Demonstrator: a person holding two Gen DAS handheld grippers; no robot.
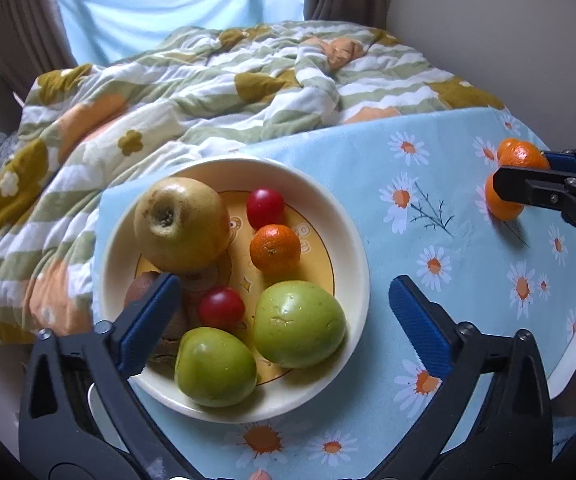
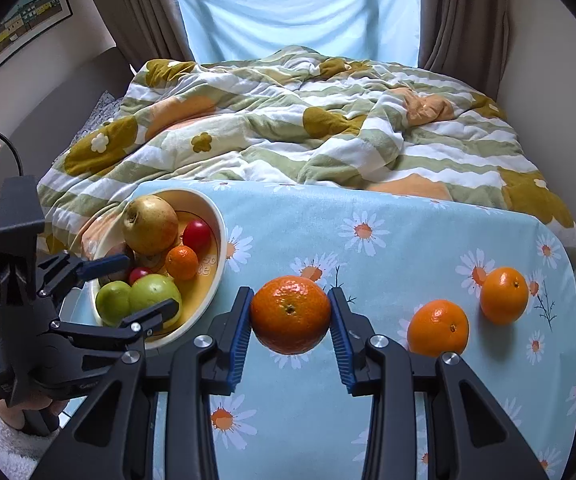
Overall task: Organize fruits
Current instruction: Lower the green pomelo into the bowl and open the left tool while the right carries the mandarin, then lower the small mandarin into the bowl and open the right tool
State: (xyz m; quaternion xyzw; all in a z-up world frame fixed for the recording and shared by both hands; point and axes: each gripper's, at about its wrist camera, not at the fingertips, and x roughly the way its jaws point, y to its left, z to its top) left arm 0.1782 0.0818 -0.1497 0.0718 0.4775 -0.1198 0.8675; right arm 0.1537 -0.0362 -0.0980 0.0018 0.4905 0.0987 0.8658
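Note:
A cream bowl (image 1: 351, 240) sits on the daisy tablecloth and holds a yellow pear (image 1: 182, 224), two green apples (image 1: 299, 323), two red plums (image 1: 265, 208), a small mandarin (image 1: 275, 247) and a brown fruit half hidden behind my left finger. My left gripper (image 1: 284, 300) is open and empty, hovering over the bowl's near side. My right gripper (image 2: 289, 314) is shut on a mandarin (image 2: 290, 314), held just above the cloth. Two more mandarins (image 2: 437, 328) (image 2: 503, 295) lie on the cloth to its right. The bowl also shows in the right wrist view (image 2: 218, 264).
The table with the blue daisy cloth (image 2: 387, 240) stands against a bed with a rumpled striped flower quilt (image 2: 288, 120). The table's right edge curves off near the far mandarin. Curtains and a window are behind the bed.

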